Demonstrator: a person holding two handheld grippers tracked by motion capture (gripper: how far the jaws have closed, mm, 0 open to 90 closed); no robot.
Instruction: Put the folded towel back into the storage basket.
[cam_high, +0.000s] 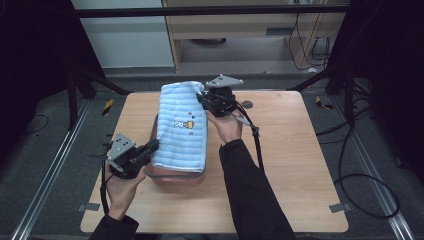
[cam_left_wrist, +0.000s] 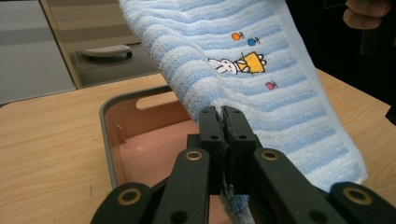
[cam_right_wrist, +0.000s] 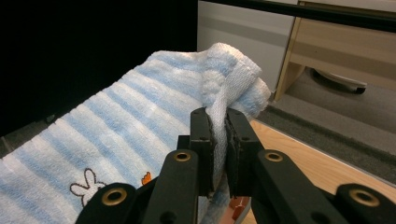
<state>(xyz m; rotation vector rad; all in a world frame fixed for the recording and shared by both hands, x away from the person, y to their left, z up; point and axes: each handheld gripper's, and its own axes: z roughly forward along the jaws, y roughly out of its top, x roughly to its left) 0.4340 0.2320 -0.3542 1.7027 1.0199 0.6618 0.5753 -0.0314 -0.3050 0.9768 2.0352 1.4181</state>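
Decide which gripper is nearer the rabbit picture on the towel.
Left, narrowly, as far as I can judge. The left gripper pinches the edge below the rabbit; the right gripper pinches the far corner above.

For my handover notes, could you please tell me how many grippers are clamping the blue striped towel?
2. The left gripper pinches the blue striped towel at its near edge; the right gripper pinches its far end.

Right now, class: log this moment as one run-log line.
left gripper: shut on towel | right gripper: shut on towel | towel: held over pink bin
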